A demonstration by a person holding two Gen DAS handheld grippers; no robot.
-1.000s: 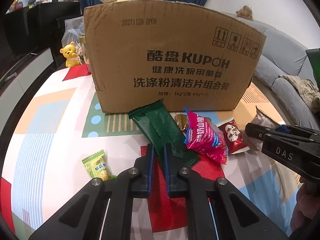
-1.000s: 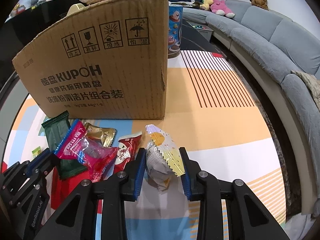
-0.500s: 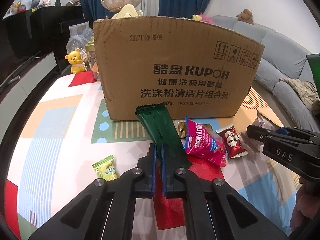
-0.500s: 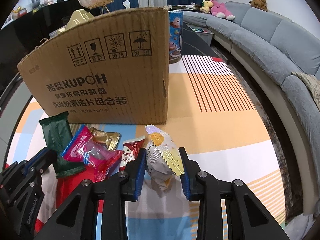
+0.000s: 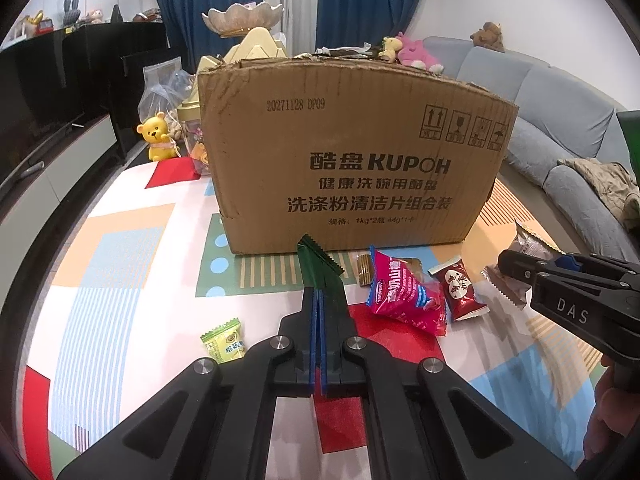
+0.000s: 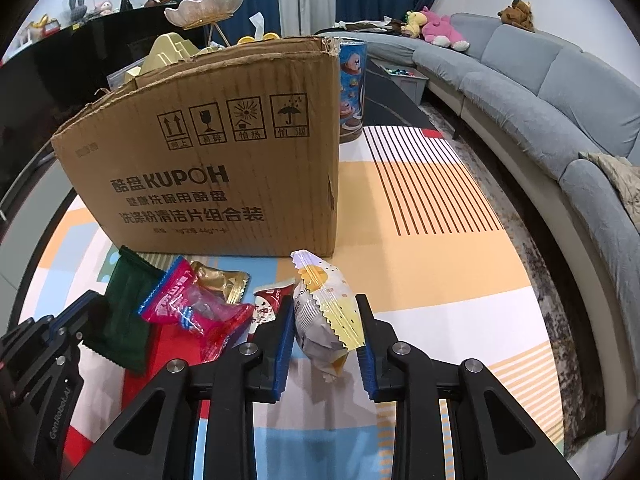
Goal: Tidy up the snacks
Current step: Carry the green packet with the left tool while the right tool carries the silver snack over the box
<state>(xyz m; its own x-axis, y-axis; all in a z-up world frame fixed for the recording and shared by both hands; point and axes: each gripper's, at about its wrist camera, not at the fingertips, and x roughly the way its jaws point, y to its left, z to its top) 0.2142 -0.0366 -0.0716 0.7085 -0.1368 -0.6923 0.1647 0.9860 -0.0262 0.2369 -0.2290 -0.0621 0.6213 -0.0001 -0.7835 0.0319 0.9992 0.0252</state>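
My left gripper (image 5: pixel 320 294) is shut on the near end of a dark green snack packet (image 5: pixel 318 264), which stands on edge between the fingers in front of the brown cardboard box (image 5: pixel 360 168). My right gripper (image 6: pixel 324 300) grips a white and yellow packet (image 6: pixel 324 320), its jaws still closing, the pads pressing both sides. That packet (image 5: pixel 528 248) hangs a little above the table. Between the two grippers lie a pink packet (image 5: pixel 404 296), a small red packet (image 5: pixel 460 292) and a gold packet (image 6: pixel 218 280). A yellow-green candy (image 5: pixel 224 340) lies left of my left gripper.
The open-topped box (image 6: pixel 208 168) stands upright on a patterned tablecloth (image 6: pixel 420 260). A yellow bear figure (image 5: pixel 156 136) and jars sit behind the box on the left, a blue can (image 6: pixel 352 88) behind its right corner. A grey sofa (image 6: pixel 540 88) curves along the right.
The left jaws have gone from a narrow gap to fully shut on the green packet, which now stands on edge. The right gripper has tightened slightly and risen a little with its packet.
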